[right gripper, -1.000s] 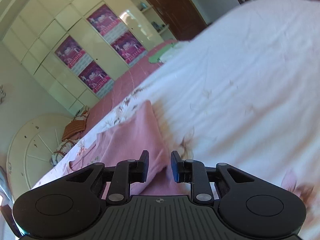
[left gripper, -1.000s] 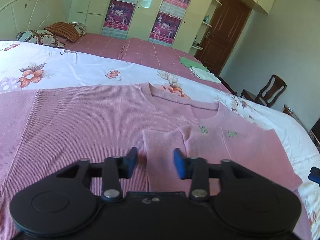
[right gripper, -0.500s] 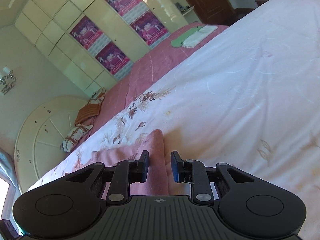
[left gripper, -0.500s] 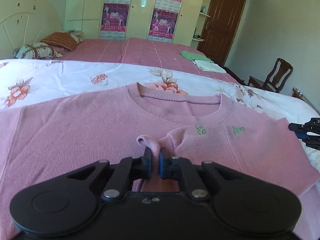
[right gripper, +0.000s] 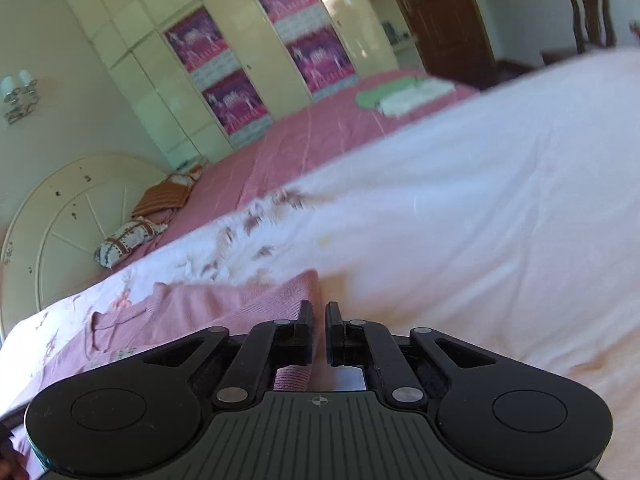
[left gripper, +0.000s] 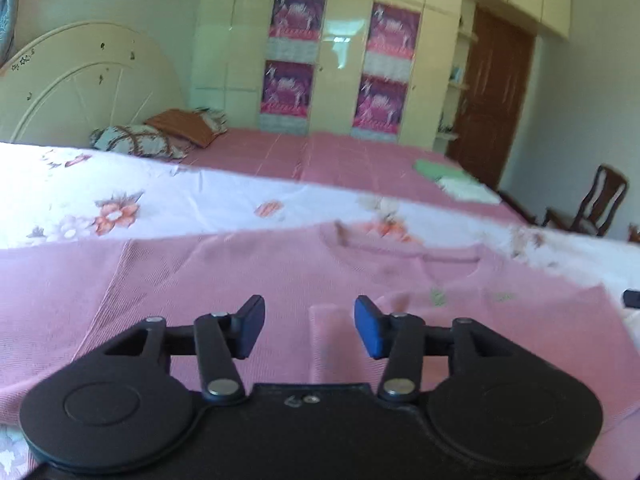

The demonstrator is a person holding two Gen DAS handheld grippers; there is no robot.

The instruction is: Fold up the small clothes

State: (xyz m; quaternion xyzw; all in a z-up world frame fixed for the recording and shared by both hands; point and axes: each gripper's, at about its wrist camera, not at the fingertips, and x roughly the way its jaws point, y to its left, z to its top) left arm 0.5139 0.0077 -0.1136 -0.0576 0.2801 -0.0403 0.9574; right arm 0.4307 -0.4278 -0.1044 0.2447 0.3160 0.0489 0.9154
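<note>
A pink knit sweater (left gripper: 240,272) lies flat, front up, on the white floral sheet (left gripper: 180,204). One sleeve (left gripper: 332,332) is folded in over the chest. My left gripper (left gripper: 310,328) hovers just above that sleeve's cuff. Its jaws are opening and the pads touch no cloth. In the right wrist view the sweater (right gripper: 224,300) reaches the right gripper (right gripper: 319,328), whose jaws are closed on the garment's right edge. A strip of pink knit shows behind the fingers. A dark tip of the right gripper (left gripper: 632,299) pokes in at the left view's right border.
The white sheet (right gripper: 480,220) spreads to the right of the sweater. Behind lies a pink-covered bed (left gripper: 340,156) with pillows (left gripper: 140,140) and folded green and white clothes (left gripper: 452,178). A wooden chair (left gripper: 596,208) and brown door (left gripper: 492,96) stand at the far right.
My left gripper pinched the folded sleeve's cuff, then let go, opened and lifted slightly. My right gripper came in to the sweater's right edge and closed on it.
</note>
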